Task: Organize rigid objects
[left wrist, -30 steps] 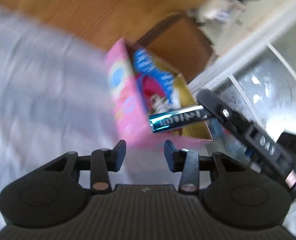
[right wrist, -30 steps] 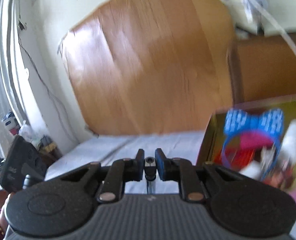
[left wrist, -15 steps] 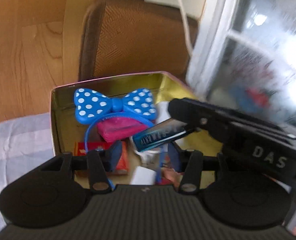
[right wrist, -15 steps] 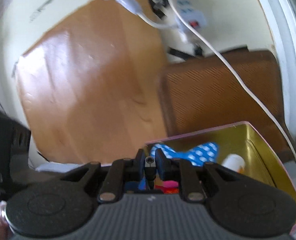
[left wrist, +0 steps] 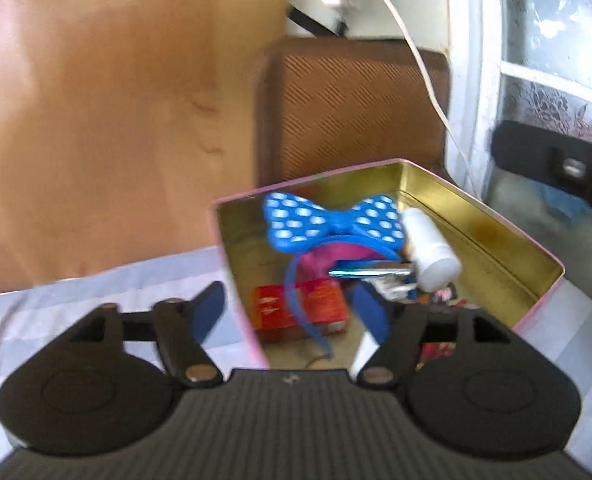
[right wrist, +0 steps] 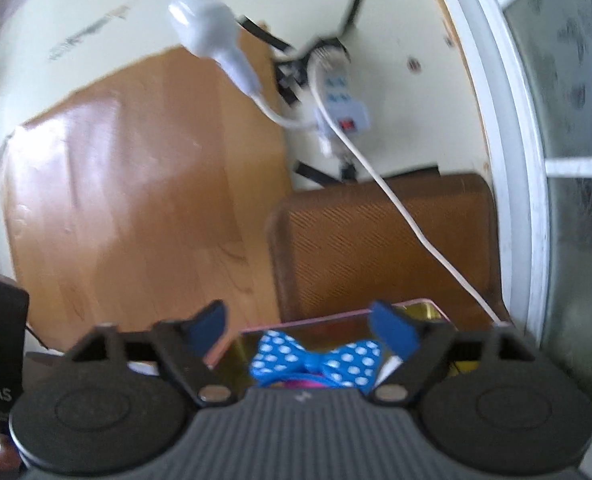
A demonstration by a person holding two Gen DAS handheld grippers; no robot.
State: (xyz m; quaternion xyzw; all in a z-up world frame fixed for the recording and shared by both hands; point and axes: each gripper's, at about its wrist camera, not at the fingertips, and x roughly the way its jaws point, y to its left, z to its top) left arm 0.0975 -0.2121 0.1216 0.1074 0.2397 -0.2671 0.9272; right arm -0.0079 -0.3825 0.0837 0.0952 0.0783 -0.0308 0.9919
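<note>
Left wrist view: left gripper [left wrist: 291,312], jaws spread wide, nothing between the blue pads; left finger over the pale striped cloth [left wrist: 95,280], right finger over the tin's interior. Pink tin [left wrist: 496,216] with gold lining, open, standing on the cloth just ahead of the gripper, its near left wall running between the two fingers. Contents: blue polka-dot bow headband [left wrist: 332,222] toward the back; magenta item beneath it, kind unclear; shiny metallic bar [left wrist: 372,270] lying flat, ahead of the right finger and touching the white bottle [left wrist: 432,252] on its side; red packet [left wrist: 300,308] on the floor of the tin nearest the gripper. Behind: brown chair back [left wrist: 352,108], wooden panel [left wrist: 107,112], white cable. Right gripper body at the right edge. Right wrist view: right gripper [right wrist: 302,326], jaws spread wide and empty, above the tin [right wrist: 416,304]; bow [right wrist: 316,362] directly below, between the fingers. Power strip [right wrist: 342,110] on the wall.
</note>
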